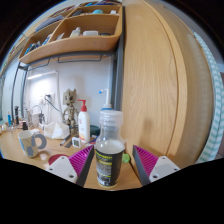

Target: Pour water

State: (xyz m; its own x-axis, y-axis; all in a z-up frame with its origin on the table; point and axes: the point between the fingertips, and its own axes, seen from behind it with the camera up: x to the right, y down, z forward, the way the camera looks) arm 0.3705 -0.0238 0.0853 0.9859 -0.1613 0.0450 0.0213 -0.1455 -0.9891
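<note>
A clear plastic bottle (110,150) with a white cap and a dark label with yellow-green print stands upright on the wooden table (55,153). It is between my gripper's (113,166) two fingers. The magenta pads (82,157) flank it, and a gap shows on the right side, so the gripper is open. The bottle rests on the table on its own. A small green thing (126,158) peeks out just behind the bottle on the right. No cup or other vessel for the water is in sight.
A tall wooden cabinet side (155,80) rises just beyond the bottle. To the left stand a white spray bottle (83,122), a small figurine (70,102) and a tape-like roll (33,143). A wooden shelf (75,40) with items hangs above.
</note>
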